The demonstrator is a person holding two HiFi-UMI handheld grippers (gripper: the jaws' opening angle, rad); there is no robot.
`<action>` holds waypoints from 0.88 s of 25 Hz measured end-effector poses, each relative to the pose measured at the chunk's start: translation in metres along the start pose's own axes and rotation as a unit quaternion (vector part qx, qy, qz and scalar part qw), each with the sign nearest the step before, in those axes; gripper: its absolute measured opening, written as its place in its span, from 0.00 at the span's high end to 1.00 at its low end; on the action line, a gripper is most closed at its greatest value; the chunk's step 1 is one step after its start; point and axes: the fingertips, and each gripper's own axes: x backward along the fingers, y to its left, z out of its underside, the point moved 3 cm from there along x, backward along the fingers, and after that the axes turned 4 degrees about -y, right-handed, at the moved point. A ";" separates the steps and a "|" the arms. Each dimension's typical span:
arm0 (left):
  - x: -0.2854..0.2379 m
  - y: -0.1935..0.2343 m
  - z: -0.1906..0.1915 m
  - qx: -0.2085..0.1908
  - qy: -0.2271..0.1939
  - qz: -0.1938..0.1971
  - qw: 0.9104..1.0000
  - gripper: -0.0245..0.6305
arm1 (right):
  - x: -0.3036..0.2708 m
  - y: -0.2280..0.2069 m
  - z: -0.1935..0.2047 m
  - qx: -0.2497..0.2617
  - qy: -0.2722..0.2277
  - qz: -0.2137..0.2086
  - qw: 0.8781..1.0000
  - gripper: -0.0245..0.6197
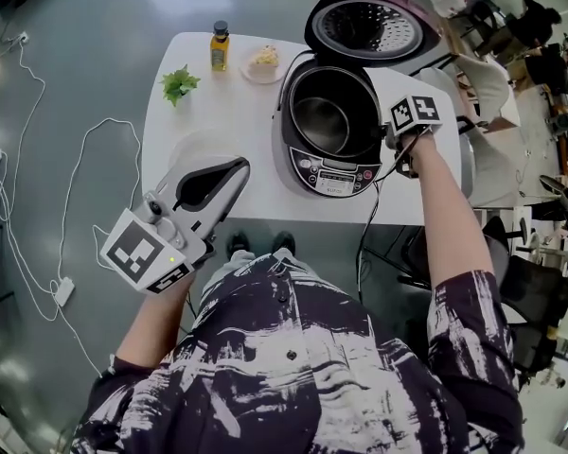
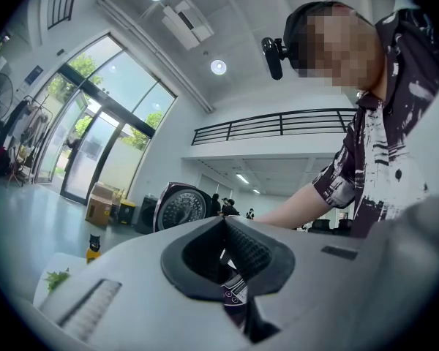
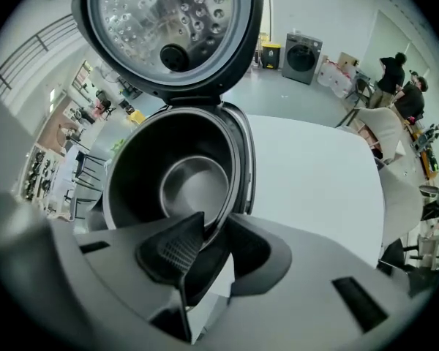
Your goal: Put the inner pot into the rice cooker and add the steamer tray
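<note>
The rice cooker (image 1: 333, 173) stands open on the white table (image 1: 241, 112), its lid (image 1: 364, 26) tipped back. The dark inner pot (image 1: 324, 121) sits inside the cooker. My right gripper (image 1: 398, 142) points down at the cooker's right rim. In the right gripper view its jaws (image 3: 212, 229) pinch the inner pot's (image 3: 194, 185) rim, one pad inside and one outside. My left gripper (image 1: 237, 170) hovers near the table's front left, shut and holding nothing; its pads meet in the left gripper view (image 2: 223, 225). Just beyond it lies a pale round steamer tray (image 1: 191, 143), partly hidden.
At the table's back stand a yellow bottle (image 1: 220, 47), a small plate with cake (image 1: 263, 61) and a green sprig (image 1: 179, 83). White cables (image 1: 71, 206) run over the floor at left. Chairs and desks (image 1: 530, 64) crowd the right side.
</note>
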 end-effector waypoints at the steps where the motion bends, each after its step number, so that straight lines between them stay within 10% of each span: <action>1: -0.001 -0.001 0.000 -0.001 0.000 0.001 1.000 0.96 | 0.001 0.001 0.000 0.000 -0.004 -0.005 1.000 0.82; 10: 0.014 0.009 -0.004 -0.022 0.004 -0.029 0.999 0.96 | 0.059 0.044 -0.022 0.089 -0.134 -0.062 0.985 0.89; 16: 0.038 0.036 -0.025 -0.050 -0.005 -0.074 0.996 0.96 | 0.147 0.219 -0.027 0.221 -0.254 -0.224 0.915 0.89; 19: 0.056 0.046 -0.037 -0.065 -0.008 -0.104 0.992 0.96 | 0.132 0.313 0.005 0.272 -0.245 -0.293 0.883 0.88; 22: 0.074 0.052 -0.038 -0.065 -0.009 -0.125 0.990 0.96 | 0.056 0.361 0.056 0.260 -0.168 -0.315 0.897 0.85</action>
